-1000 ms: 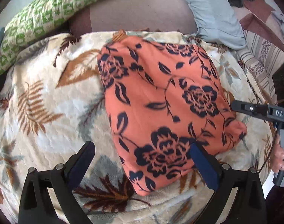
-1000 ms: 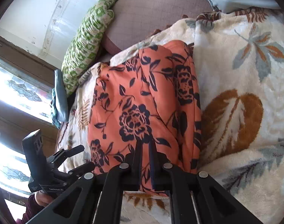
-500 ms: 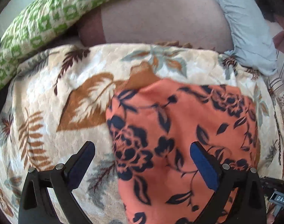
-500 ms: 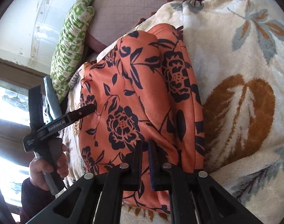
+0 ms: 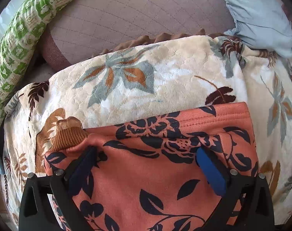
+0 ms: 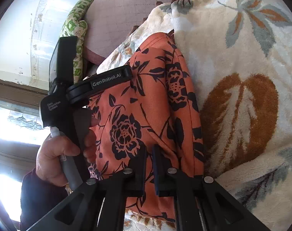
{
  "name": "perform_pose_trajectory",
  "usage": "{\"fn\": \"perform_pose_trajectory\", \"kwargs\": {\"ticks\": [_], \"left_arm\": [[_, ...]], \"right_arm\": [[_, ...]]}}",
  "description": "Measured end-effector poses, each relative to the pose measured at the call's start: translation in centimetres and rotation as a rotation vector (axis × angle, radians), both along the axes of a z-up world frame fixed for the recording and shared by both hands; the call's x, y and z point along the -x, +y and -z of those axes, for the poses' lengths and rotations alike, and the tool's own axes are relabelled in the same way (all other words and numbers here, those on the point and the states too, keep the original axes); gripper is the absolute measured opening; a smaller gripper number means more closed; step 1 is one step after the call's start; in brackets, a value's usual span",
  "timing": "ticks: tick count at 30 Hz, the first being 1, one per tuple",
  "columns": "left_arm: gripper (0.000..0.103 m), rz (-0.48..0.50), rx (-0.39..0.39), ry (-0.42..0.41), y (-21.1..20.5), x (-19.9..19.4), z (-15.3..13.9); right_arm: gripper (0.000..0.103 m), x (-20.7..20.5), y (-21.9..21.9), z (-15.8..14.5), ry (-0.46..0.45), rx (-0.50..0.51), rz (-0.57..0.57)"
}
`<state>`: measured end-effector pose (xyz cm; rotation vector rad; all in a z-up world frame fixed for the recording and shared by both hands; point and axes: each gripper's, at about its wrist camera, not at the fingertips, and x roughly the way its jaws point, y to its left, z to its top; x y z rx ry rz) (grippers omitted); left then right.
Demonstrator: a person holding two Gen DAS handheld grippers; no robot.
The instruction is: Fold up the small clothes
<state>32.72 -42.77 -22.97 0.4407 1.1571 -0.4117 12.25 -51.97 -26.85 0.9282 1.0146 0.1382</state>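
Orange garment partly folded on the blanket, more folds probably left

The orange floral garment [image 5: 157, 175] lies on the leaf-pattern blanket [image 5: 126, 88] in a narrow folded shape (a brown cuff [image 5: 69, 136] sticks out); left tongs [image 5: 146, 165] stand wide apart over its far edge, right tongs [image 6: 149, 165] are pressed together on the near edge, so I judge one cross fold remains

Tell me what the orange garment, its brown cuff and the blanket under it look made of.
Garment: soft matte knit, perhaps brushed jersey, judging by the fine nap and stitched hem. Cuff: ribbed knit, with visible vertical ribs. Blanket: plush fleece, with a fuzzy embossed pile that has a slight sheen.
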Motion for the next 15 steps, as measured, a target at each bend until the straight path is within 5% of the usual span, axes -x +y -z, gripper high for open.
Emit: {"fn": "perform_pose_trajectory", "kwargs": {"ticks": [8,15], "left_arm": [[0.103,-0.034,0.200,0.036,7.3,2.8,-3.6],[0.103,-0.023,0.179,0.017,14.7,8.5,-2.9]], "right_arm": [[0.011,1.8,-1.6,-2.3,-0.131,-0.003,0.078],[0.011,0.7,0.5,-2.1,-0.075,0.028,0.019]]}}
